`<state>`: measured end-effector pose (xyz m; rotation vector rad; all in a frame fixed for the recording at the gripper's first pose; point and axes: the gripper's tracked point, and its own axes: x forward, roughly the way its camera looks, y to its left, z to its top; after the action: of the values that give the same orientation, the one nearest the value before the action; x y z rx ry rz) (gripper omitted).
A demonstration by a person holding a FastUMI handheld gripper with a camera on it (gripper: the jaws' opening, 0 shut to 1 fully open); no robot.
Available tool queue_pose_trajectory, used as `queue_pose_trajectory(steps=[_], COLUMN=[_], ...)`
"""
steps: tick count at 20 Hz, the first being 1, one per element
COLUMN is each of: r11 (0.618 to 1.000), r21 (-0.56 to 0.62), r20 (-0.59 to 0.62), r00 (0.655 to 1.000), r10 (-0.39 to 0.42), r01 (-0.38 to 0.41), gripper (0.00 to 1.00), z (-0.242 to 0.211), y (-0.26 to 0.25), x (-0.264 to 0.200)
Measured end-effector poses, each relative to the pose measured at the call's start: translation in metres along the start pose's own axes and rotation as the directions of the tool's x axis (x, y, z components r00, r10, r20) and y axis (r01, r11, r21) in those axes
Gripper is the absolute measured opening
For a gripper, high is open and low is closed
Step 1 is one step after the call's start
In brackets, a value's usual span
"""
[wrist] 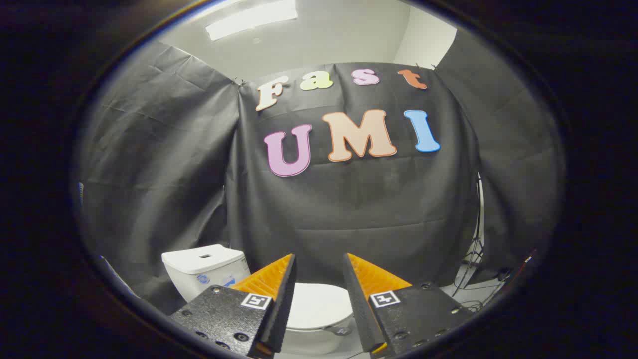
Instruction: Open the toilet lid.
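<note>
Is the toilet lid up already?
No, the toilet lid lies flat and closed, seen beyond the open gripper, which holds nothing.

One toilet (pixel 319 319), white. One toilet lid (pixel 319 305), down over bowl. One tank (pixel 204 271) behind bowl, one flush button (pixel 205 256) on its top. One tool (pixel 319 271), two fingers (pixel 271 289) parted, nothing between them but air. Two square markers (pixel 255 300), one per finger. One ceiling light (pixel 251 17). Cable bundle (pixel 473 279) by floor, strands uncountable.
</note>
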<state>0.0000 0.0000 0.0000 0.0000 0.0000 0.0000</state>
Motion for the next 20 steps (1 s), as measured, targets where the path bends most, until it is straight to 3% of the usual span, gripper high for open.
queue_pose_trajectory(steps=[6, 10, 20], r11=[0.999, 0.990, 0.931], r21=[0.047, 0.137, 0.359], r20=[0.002, 0.012, 0.016], r00=[1.000, 1.000, 0.997], r10=[-0.005, -0.016, -0.072], r01=[0.005, 0.015, 0.061], gripper=[0.58, 0.56, 0.54], z=[-0.003, -0.009, -0.027], y=[-0.006, -0.015, -0.042], x=[0.002, 0.003, 0.006])
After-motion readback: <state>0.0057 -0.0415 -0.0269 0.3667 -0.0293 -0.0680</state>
